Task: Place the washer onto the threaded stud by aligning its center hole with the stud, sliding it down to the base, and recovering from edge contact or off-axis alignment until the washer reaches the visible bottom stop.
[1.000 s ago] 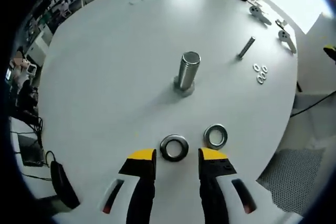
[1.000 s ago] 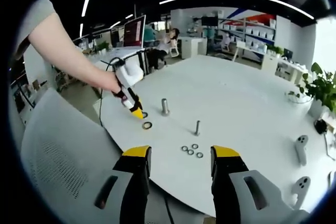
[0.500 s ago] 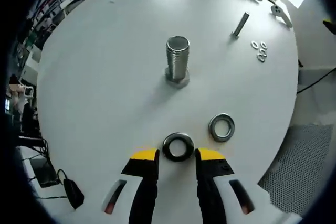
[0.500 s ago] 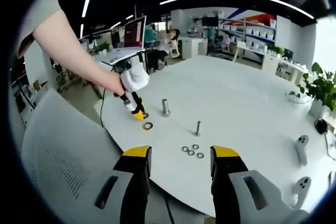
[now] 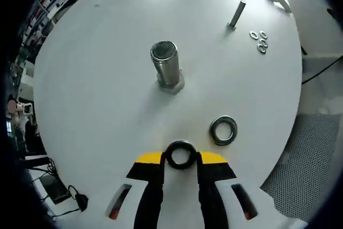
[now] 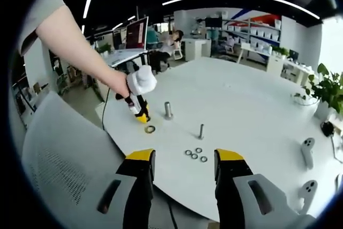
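Now, in the left gripper view, the left gripper (image 5: 180,159) is sitting at the bottom centre with its yellow tips either side of a dark washer (image 5: 180,154) lying flat on the white table (image 5: 96,105). The tips are bracketing the ring closely, but whether they are pinching it yet is something I cannot tell. A second washer (image 5: 223,130) is lying just right of and above it, apart. The stud (image 5: 165,66) is standing upright above centre on its hex base, well apart from both. A thin bolt (image 5: 236,14) and a cluster of small washers (image 5: 259,41) are sitting at upper right.

The likely trouble: a flat ring gripped by its rim may slip or tip as it lifts, then meet the stud's top edge off-axis and hang up on the threads.

In the right gripper view, the right gripper (image 6: 180,160) is hanging at bottom centre, jaws wide apart and holding nothing, off the table's near edge. At left of centre a hand is pressing the left gripper (image 6: 141,114) down to the table beside the stud (image 6: 168,110). The ring under those tips is too small to make out, and the stud's threads are blurring away.
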`<state>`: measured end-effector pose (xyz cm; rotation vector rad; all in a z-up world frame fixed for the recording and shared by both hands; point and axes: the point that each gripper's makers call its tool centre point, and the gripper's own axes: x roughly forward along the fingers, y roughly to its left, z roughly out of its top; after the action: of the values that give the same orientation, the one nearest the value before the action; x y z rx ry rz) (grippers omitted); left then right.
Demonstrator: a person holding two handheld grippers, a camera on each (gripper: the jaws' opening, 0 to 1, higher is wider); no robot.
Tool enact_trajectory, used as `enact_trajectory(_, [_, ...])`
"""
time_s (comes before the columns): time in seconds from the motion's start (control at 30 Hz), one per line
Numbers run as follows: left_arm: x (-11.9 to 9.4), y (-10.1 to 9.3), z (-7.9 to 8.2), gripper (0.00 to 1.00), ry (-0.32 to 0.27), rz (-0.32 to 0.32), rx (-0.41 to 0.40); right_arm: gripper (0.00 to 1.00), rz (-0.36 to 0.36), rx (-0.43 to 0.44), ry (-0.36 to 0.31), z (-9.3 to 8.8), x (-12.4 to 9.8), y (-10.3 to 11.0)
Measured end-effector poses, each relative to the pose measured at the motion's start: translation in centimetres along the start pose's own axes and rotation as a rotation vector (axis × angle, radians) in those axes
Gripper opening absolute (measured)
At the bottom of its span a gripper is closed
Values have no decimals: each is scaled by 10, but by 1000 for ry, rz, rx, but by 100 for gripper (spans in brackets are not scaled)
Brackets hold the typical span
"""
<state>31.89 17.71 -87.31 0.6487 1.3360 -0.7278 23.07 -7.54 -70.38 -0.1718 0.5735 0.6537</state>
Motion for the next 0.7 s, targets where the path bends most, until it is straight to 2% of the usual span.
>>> enact_trajectory(0.13, [1, 3, 0, 21, 35, 0, -11, 46, -4, 1, -1, 0, -1, 0])
enact_trajectory(0.23, [2, 6, -1, 21, 27, -7, -33, 46, -3, -1, 1, 0, 0, 0])
enact_trajectory(0.27, [3, 6, 1, 21, 5, -8, -61, 46, -3, -3, 4, -1, 0, 0])
enact_trajectory(0.3, [4, 7, 2, 21, -35, -11, -122, 46, -3, -4, 4, -1, 0, 0])
enact_trajectory(0.33, [2, 6, 2, 21, -63, -12, -145, 45, -3, -2, 0, 0, -1, 0])
enact_trajectory(0.37, [1, 6, 0, 21, -85, -8, -128, 45, -5, 0, -3, 0, -1, -1])
enact_trajectory(0.47, [3, 3, -1, 20, -79, 11, -74, 45, -6, 3, -7, 1, -1, -1])
enact_trajectory(0.57, [3, 6, 1, 20, -63, 0, -124, 45, -1, 1, -2, 0, -1, 0])
enact_trajectory(0.63, [3, 8, 2, 20, -85, 1, -146, 45, 0, -2, 1, 0, -1, 0])
enact_trajectory(0.7, [3, 8, 4, 20, -139, 12, -162, 45, -3, 3, -2, 0, -1, 0])
